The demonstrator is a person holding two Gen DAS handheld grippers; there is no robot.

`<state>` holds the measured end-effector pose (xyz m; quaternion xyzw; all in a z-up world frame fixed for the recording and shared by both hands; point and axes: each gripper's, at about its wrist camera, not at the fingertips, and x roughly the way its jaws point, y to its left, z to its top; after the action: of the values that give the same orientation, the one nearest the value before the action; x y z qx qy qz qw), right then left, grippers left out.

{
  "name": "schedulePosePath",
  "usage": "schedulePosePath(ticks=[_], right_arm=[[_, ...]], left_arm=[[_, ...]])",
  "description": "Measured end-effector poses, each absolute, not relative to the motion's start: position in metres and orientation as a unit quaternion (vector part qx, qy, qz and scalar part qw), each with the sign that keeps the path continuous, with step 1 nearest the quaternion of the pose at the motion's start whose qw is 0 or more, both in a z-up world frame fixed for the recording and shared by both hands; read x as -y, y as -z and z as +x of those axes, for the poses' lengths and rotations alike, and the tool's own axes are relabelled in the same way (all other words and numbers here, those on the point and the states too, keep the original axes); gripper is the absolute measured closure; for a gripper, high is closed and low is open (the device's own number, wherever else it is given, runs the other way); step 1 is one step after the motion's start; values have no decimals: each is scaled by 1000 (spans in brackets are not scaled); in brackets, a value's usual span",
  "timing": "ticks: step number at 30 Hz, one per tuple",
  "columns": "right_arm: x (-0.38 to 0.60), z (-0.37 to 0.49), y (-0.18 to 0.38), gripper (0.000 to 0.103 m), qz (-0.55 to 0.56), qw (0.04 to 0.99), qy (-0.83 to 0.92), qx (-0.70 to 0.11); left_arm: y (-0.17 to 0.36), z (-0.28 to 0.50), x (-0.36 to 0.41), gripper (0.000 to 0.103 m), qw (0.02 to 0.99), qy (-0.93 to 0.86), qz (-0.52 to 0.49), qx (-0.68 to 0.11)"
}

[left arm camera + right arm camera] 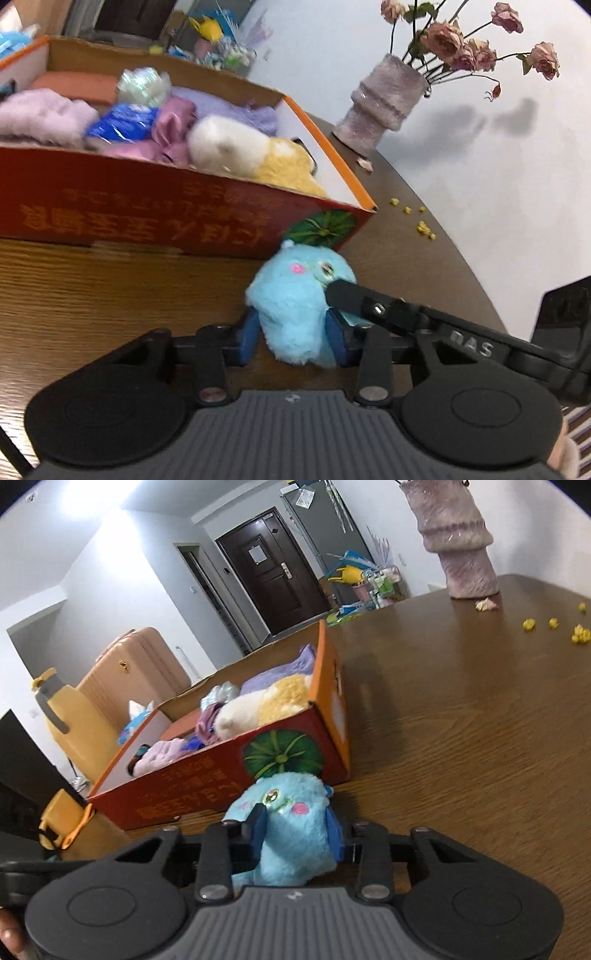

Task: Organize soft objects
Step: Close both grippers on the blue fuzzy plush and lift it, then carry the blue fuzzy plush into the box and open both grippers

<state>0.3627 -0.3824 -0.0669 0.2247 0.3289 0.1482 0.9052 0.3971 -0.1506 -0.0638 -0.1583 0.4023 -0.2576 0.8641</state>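
Observation:
A light blue plush toy (pixel 295 306) with a pink cheek sits on the wooden table just in front of the red cardboard box (pixel 147 210). My left gripper (pixel 293 334) is shut on its lower body. My right gripper (pixel 295 829) is shut on the same toy (pixel 291 823) from the other side; one of its fingers (pixel 354 295) reaches in from the right in the left wrist view. The box (pixel 207 779) holds several soft things: a white and yellow plush (pixel 251 155), purple cloths, a blue packet.
A fuzzy pink vase (pixel 384 103) with dried roses stands at the table's far edge, also in the right wrist view (pixel 458 542). Yellow crumbs (pixel 421 221) lie near the box corner. A yellow bottle (pixel 74 723) and a tan suitcase (pixel 140 668) stand left of the box.

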Motion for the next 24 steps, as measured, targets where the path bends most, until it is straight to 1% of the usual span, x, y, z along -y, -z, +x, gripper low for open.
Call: schedulePosePath(ticks=[1, 4, 9, 11, 13, 14, 16, 19, 21, 24], right_arm=[[378, 357, 67, 72, 225, 904, -153, -329], [367, 335, 65, 73, 231, 899, -163, -333], [332, 271, 64, 73, 236, 887, -199, -344], [320, 251, 62, 71, 231, 882, -218, -348], [312, 236, 57, 70, 223, 885, -230, -338], [310, 230, 54, 64, 219, 888, -230, -334], [308, 226, 53, 60, 215, 891, -225, -330], [306, 231, 55, 60, 212, 893, -208, -338], [307, 234, 58, 60, 213, 893, -202, -342], [306, 235, 62, 60, 228, 886, -208, -346]], left_arm=[[63, 393, 147, 69, 867, 253, -151, -401], [63, 368, 126, 70, 861, 262, -153, -409], [52, 301, 86, 69, 865, 257, -133, -410], [48, 279, 70, 69, 871, 251, -130, -402], [44, 263, 56, 66, 880, 237, -125, -392], [42, 258, 51, 64, 883, 234, -125, -387], [41, 251, 41, 60, 887, 225, -132, -380], [43, 251, 36, 53, 892, 200, -146, -379], [46, 254, 35, 52, 894, 182, -150, -381], [50, 258, 32, 54, 882, 202, -176, -389]])
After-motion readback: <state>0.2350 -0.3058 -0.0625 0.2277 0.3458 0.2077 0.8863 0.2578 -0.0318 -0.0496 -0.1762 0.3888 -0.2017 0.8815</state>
